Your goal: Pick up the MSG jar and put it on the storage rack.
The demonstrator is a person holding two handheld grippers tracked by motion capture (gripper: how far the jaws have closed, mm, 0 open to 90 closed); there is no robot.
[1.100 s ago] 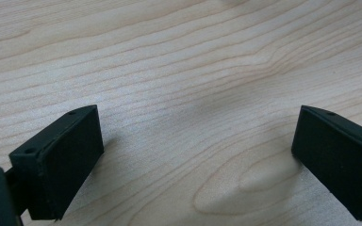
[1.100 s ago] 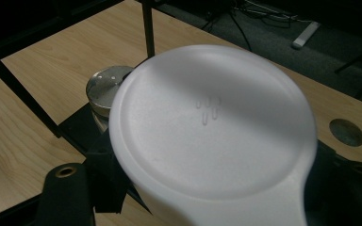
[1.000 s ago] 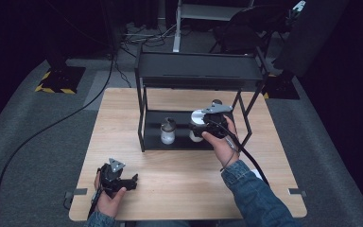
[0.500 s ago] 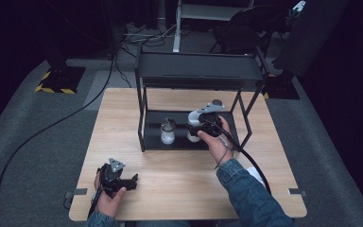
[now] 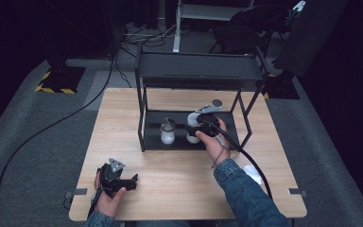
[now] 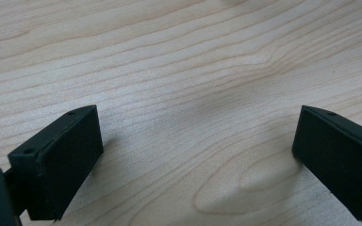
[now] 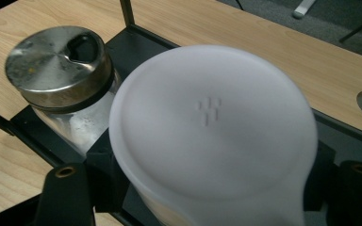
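Observation:
A white round-lidded container (image 5: 192, 126) stands low over the bottom shelf of a black two-tier rack (image 5: 198, 71), with my right gripper (image 5: 202, 128) shut on it. In the right gripper view its white lid (image 7: 212, 127) sits between my two black jaws, and my right gripper (image 7: 212, 197) grips the body just below. Close to its left stands a glass shaker (image 5: 168, 132) with a metal lid (image 7: 59, 61); whether the two touch I cannot tell. My left gripper (image 5: 118, 178) rests on the table at the front left, open, with bare wood between the jaws of my left gripper (image 6: 195, 160).
The rack's upper shelf hangs over the lower one, with thin black posts (image 5: 141, 118) at the corners. A small round metal disc (image 5: 216, 102) lies on the wooden table (image 5: 179, 175) behind the rack. A white object (image 5: 251, 172) lies by the right forearm. Cables run across the floor.
My right gripper has carried the white container down and to the left, deeper under the rack's upper shelf, closer to the shaker. The left hand has stayed put.

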